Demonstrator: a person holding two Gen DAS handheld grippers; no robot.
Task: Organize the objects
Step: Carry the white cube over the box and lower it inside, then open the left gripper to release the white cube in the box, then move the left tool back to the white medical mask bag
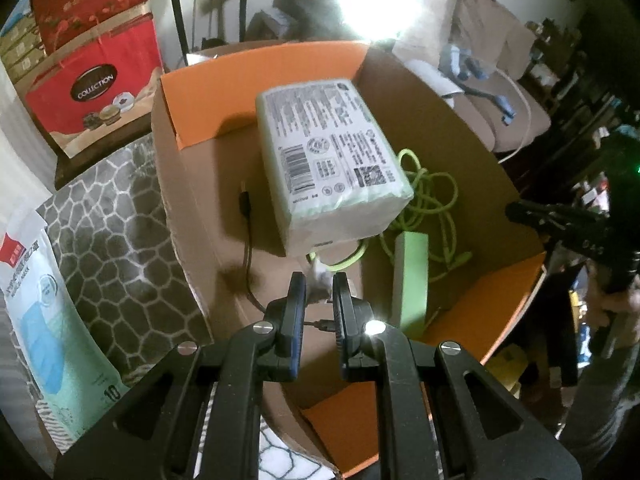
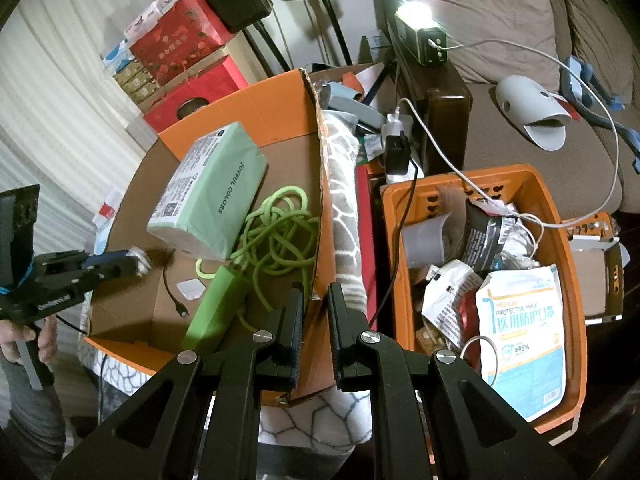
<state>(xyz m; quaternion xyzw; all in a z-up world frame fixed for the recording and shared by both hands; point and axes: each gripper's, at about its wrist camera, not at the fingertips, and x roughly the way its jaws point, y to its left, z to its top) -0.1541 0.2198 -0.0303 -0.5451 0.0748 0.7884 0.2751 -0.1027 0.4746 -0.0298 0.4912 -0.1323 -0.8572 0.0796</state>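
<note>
Sorting partly done.
In cardboard box (image 2: 288,168): tissue pack (image 2: 208,192), green cable (image 2: 280,236). Left gripper (image 1: 319,280) clamping small white item (image 1: 318,274); right gripper (image 2: 314,300) shut, empty; orange basket (image 2: 576,280) full.

- Cardboard box (image 2: 280,92): left of the plastic basket (image 2: 576,280); a patterned cloth (image 2: 344,208) lies between them.
- In the box: tissue pack (image 2: 208,192) toward the far side; coiled cable (image 2: 280,236) right of it, part-tucked under its edge; long bar-shaped block (image 2: 216,304) nearer, touching the coil; black cable end (image 2: 176,300) on the floor, left of the block.
- In the basket: mask packet (image 2: 524,332) at the near right, on other wrappers.
- Behind the box: stacked gift boxes (image 2: 180,56).
</note>
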